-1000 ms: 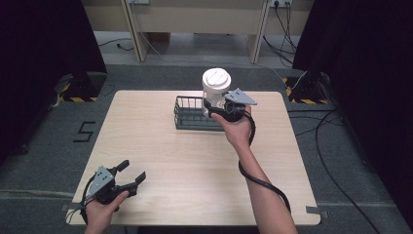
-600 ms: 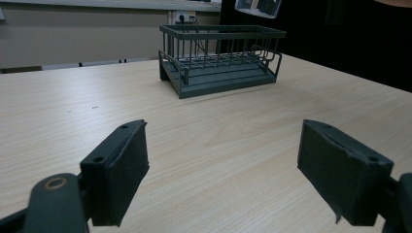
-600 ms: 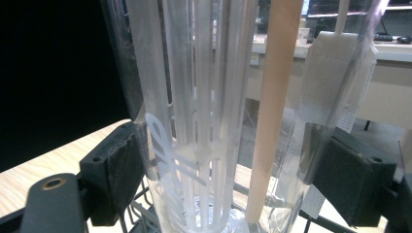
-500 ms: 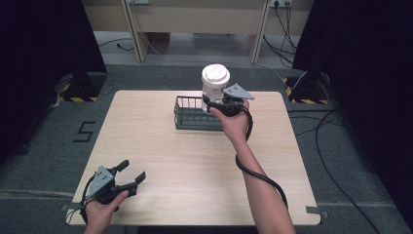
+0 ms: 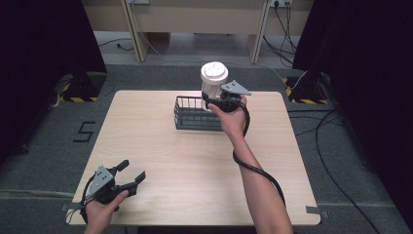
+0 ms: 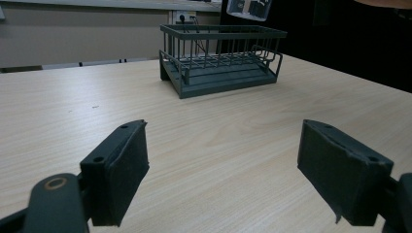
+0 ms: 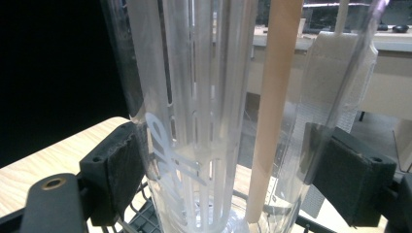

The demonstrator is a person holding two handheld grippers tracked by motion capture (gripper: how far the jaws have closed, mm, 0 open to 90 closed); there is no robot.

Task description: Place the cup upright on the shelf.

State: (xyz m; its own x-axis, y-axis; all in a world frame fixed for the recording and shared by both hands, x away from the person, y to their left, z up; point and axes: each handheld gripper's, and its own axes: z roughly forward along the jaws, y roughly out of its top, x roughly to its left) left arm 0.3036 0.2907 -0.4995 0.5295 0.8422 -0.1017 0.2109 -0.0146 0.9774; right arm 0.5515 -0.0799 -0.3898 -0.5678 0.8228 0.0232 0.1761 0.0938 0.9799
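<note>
The right claw (image 5: 210, 101) grips a clear tumbler (image 5: 213, 84) with a white lid, jaws pressed against both its sides, upright above the dark wire rack (image 5: 193, 114) at the far side of the tabletop (image 5: 195, 165). The tumbler's base is hidden behind the hand. The left claw (image 5: 130, 173) rests wide open and empty near the front left corner.

You see a clear plastic bottle (image 7: 214, 121) with frosted white stripes and a white lid (image 5: 214, 72), a dark grey wire rack (image 6: 221, 58), a pale wood-grain table (image 5: 146, 141), and black jaw pads.
</note>
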